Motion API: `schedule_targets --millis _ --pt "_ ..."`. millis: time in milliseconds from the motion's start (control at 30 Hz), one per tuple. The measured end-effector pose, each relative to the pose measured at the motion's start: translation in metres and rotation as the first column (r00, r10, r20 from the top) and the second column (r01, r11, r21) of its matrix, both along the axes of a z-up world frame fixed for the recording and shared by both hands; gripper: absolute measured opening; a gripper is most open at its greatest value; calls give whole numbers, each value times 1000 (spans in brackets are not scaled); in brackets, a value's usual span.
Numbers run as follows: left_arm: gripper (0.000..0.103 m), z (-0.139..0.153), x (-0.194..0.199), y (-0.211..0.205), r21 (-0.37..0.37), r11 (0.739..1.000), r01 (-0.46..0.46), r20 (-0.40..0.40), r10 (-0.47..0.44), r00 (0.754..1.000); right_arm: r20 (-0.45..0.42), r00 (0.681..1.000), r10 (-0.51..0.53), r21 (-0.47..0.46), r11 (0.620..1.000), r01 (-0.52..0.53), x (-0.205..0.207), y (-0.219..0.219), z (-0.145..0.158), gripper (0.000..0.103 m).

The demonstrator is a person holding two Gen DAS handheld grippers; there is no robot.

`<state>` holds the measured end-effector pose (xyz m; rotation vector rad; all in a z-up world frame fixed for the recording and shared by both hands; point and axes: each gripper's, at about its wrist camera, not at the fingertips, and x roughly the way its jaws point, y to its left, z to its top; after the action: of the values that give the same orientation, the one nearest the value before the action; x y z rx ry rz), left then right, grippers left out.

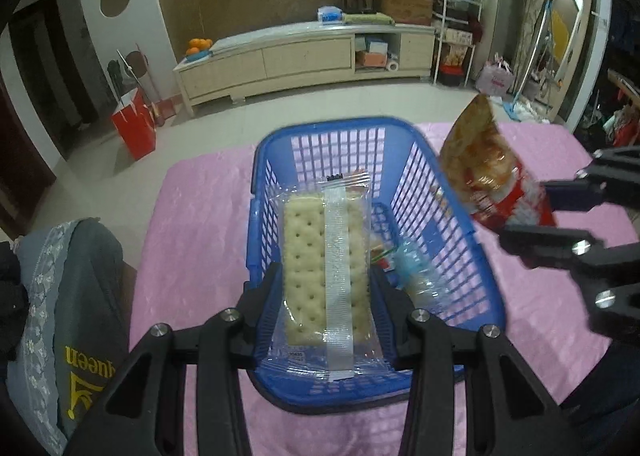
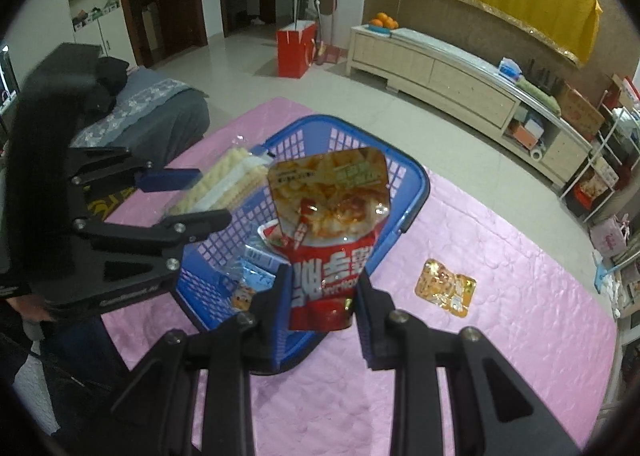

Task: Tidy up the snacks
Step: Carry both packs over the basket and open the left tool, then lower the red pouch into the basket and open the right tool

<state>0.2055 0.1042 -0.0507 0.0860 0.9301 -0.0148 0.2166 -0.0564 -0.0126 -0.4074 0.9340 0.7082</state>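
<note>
Left hand-held gripper point(image 1: 326, 296) clamping clear-wrapped cracker pack point(image 1: 324, 268), right hand-held gripper point(image 2: 322, 288) clamping red crisp bag point(image 2: 328, 215), both over blue plastic lattice basket point(image 1: 460, 215).

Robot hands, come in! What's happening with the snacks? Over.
Left gripper shut on cracker pack, over blue basket. Right gripper shut on red chip bag, beside it. One small packet left on pink cloth. Nothing blocking.

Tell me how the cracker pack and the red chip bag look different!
The cracker pack has a clear wrapper showing pale crackers; the red chip bag is printed all over, so its snack is hidden. The cracker pack is in the left gripper, the chip bag in the right gripper. Both are held over the blue basket.
</note>
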Motion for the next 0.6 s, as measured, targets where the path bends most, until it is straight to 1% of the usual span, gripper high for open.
schedule_targets --millis 67,167,300,367,433,500,533,600 --pt "40 -10 3 3 -3 1000 -3 -12 3 1000 -5 1000 -9 -5 1000 9 0 0 -2 34" --pt "40 -26 11 0 -13 1000 11 -59 -11 998 -9 1000 -17 -23 1000 16 -1 0 -6 34" --pt "41 -36 13 -6 25 1000 13 -79 -11 997 -20 999 -31 -44 999 30 0 -1 -12 34" --pt "47 -38 12 -5 15 1000 11 -85 -10 996 -24 999 -36 -48 998 35 1 -3 -13 34" --pt "65 -34 10 -3 3 1000 4 -66 -4 998 -21 999 -34 -47 998 33 0 -4 -10 34" --pt "73 -25 5 0 -7 1000 0 -46 0 999 -17 999 -33 -45 998 32 -1 -2 -8 34" --pt "75 -21 4 2 -10 1000 -3 -37 3 999 -16 999 -32 -39 999 31 -2 -2 -6 34" --pt "76 -10 -2 6 -15 1000 -13 -15 13 1000 -22 999 -33 -26 999 33 -3 -1 -4 34"
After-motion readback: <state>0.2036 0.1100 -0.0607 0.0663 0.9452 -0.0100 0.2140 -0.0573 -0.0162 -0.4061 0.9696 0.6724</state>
